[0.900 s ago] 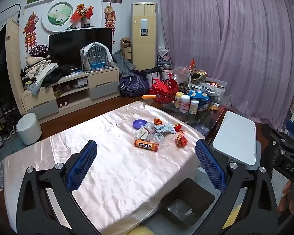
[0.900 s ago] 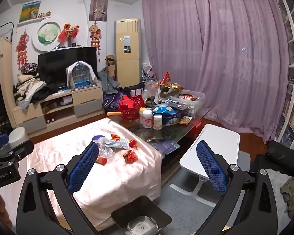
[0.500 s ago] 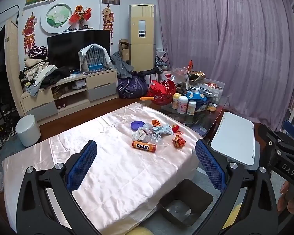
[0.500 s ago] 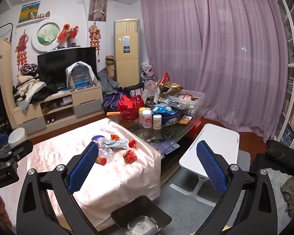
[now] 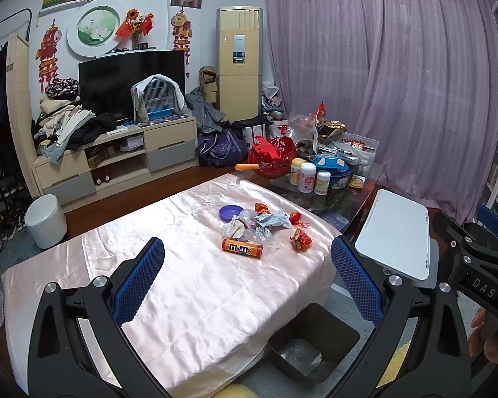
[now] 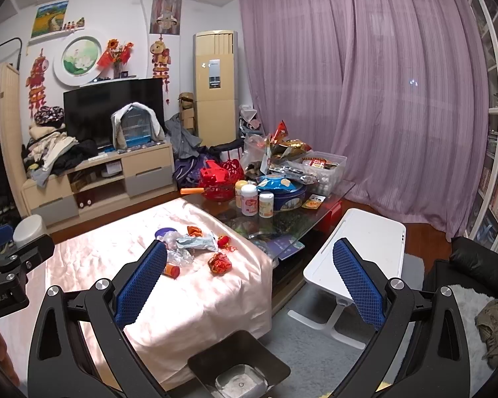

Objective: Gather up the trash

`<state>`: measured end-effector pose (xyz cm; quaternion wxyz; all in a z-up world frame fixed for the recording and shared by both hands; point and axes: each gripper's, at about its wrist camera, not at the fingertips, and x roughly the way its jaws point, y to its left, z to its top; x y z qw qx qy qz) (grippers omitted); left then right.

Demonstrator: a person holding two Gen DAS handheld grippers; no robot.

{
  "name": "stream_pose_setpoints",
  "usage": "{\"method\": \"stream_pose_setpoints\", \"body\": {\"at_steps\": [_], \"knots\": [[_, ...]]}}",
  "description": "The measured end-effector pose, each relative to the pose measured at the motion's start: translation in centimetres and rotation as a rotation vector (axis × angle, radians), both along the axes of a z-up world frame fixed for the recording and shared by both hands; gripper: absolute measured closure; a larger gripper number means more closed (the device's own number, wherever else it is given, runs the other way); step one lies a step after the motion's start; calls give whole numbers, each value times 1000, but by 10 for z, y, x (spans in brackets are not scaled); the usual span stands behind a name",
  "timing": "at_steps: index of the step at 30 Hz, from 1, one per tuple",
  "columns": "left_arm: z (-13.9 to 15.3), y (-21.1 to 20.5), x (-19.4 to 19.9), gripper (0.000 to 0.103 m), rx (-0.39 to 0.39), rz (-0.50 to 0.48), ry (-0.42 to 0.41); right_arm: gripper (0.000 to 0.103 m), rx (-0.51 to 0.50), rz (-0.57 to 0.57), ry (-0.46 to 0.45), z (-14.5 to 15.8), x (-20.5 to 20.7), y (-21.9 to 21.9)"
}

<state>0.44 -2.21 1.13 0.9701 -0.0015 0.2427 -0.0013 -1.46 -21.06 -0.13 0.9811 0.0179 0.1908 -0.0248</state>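
Note:
A pile of trash lies on the pink satin tablecloth [image 5: 182,285]: an orange m&m's tube [image 5: 242,248], crumpled clear and silver wrappers [image 5: 249,229], a purple lid [image 5: 229,212] and red foil wrappers [image 5: 301,240]. The pile also shows in the right wrist view [image 6: 196,248]. A black bin [image 5: 310,345] stands on the floor at the table's near corner, also in the right wrist view [image 6: 239,368]. My left gripper [image 5: 247,282] is open and empty, well short of the pile. My right gripper [image 6: 249,282] is open and empty above the table's corner.
A glass coffee table [image 5: 365,192] crowded with bottles, a blue tin and a red basket stands beyond the pile. A white folding lap table [image 5: 395,232] sits to the right. A TV cabinet [image 5: 116,156] lines the far wall, a white stool [image 5: 46,220] at left.
Both views have shifted only slightly; the left gripper has drifted a little. Both grippers stay open and empty, and the trash has not moved.

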Motion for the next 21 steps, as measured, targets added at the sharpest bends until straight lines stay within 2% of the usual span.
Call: {"method": "stream_pose_setpoints", "body": {"at_steps": [21], "knots": [[2,4,-3,8,8,-12,-8,3,1,1,3,-1,2,-1]]}}
